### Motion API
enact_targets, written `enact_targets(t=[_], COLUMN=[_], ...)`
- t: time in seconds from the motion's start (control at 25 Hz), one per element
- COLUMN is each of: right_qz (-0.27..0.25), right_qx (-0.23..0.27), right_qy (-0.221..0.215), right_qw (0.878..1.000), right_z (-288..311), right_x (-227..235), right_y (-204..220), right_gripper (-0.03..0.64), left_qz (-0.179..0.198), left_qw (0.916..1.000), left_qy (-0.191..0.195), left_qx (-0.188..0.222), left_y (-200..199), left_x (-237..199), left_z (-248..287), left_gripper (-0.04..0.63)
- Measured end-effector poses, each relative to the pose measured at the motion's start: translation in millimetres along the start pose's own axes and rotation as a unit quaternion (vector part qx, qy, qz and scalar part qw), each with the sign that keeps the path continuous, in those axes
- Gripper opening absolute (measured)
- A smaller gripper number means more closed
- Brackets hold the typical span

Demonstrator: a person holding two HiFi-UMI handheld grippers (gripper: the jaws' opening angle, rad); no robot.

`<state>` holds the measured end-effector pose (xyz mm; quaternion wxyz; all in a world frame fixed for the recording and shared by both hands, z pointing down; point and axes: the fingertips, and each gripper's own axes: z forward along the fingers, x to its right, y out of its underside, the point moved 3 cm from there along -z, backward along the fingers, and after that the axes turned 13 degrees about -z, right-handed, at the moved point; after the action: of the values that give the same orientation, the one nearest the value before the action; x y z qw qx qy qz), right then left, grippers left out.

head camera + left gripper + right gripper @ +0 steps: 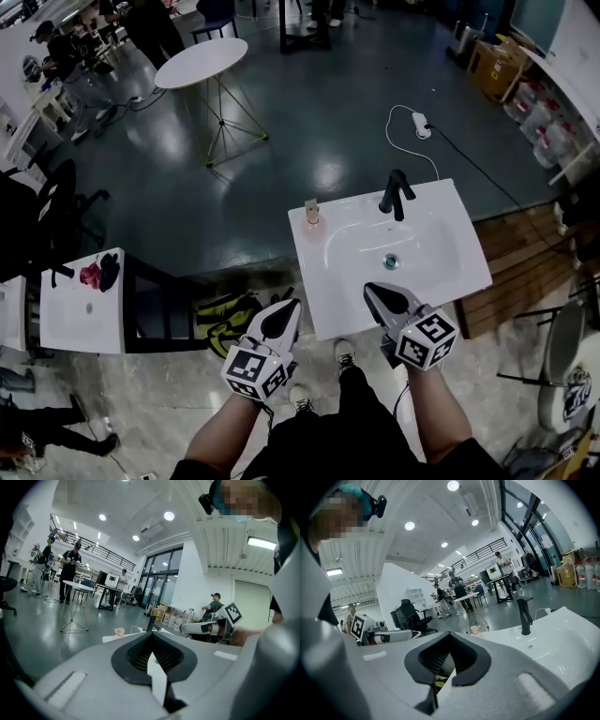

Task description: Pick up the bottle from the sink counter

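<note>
Both grippers near front edge of white rectangular sink counter (459, 267).
Left gripper (285, 315) and right gripper (383, 298) jaws closed, empty; small pink tan-capped bottle (312, 215) upright at far-left corner.

Glossy dark floor (309, 122) — a round white table (201, 62) far back, ceiling lights (169, 515) overhead, tall windows (161, 578) beyond.

Small pinkish bottle (312, 216), tan cap, upright, back-left corner of sink counter (323, 281).

- white sink counter (464, 274) is carrying just a couple of things
- small bottle (312, 214) is standing at its far left corner
- black faucet (396, 194) is rising behind the basin's drain (391, 262)
</note>
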<state>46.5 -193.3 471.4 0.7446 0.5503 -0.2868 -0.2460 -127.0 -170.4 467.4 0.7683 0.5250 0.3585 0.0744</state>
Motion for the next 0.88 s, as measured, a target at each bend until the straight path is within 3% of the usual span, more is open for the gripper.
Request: enact_targets(t=[0.88], right_qz=[-0.006], right_qx=[-0.007], right_qy=[-0.025], right_qw=[1.0], right_z=[46.0], right_x=[68.3], right_y=[16.4], right_gripper=[0.0], left_qz=[0.01], left_qw=[0.9986], left_qy=[-0.051], left_qx=[0.004], left_y=[-4.8], left_x=[-54.4], left_z=[95.2], left_gripper=[0.002])
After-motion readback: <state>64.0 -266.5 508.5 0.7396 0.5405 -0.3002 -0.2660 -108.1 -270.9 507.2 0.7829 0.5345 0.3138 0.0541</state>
